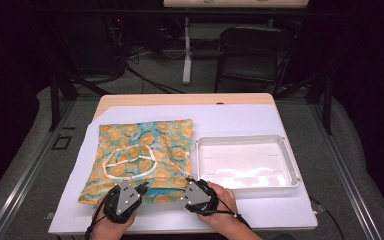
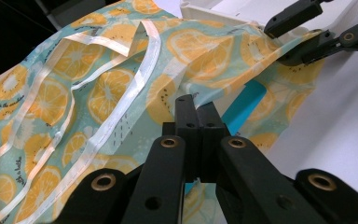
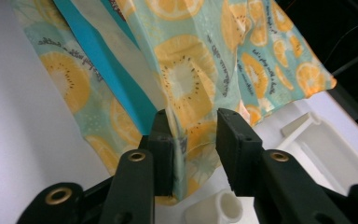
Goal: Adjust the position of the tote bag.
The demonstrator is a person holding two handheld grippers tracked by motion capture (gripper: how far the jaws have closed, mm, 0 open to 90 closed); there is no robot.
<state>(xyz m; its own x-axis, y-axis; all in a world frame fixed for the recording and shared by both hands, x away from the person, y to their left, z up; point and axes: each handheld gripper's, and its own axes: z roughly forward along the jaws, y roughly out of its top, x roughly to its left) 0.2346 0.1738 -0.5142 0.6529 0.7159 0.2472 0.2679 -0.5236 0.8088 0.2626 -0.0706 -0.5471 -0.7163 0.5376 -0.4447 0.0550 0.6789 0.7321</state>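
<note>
A cloth bag (image 1: pixel 145 150) printed with orange slices on pale green lies flat on the white table, with white ribbon handles (image 2: pixel 135 88) on top and a blue lining (image 2: pixel 244 105) showing at its near edge. My left gripper (image 1: pixel 142 189) is at the bag's near edge, and in the left gripper view its jaws (image 2: pixel 196 105) are shut on a fold of the cloth. My right gripper (image 1: pixel 187 184) is at the bag's near right corner. In the right gripper view the cloth (image 3: pixel 186 70) hangs between its jaws (image 3: pixel 193 123), against one jaw with a gap to the other, so it is open.
A shallow white plastic tray (image 1: pixel 240 137) sits just right of the bag, close to my right gripper. The white mat (image 1: pixel 240 117) has bare room behind the tray and along the near edge. A dark chair (image 1: pixel 252 50) and cables stand beyond the table.
</note>
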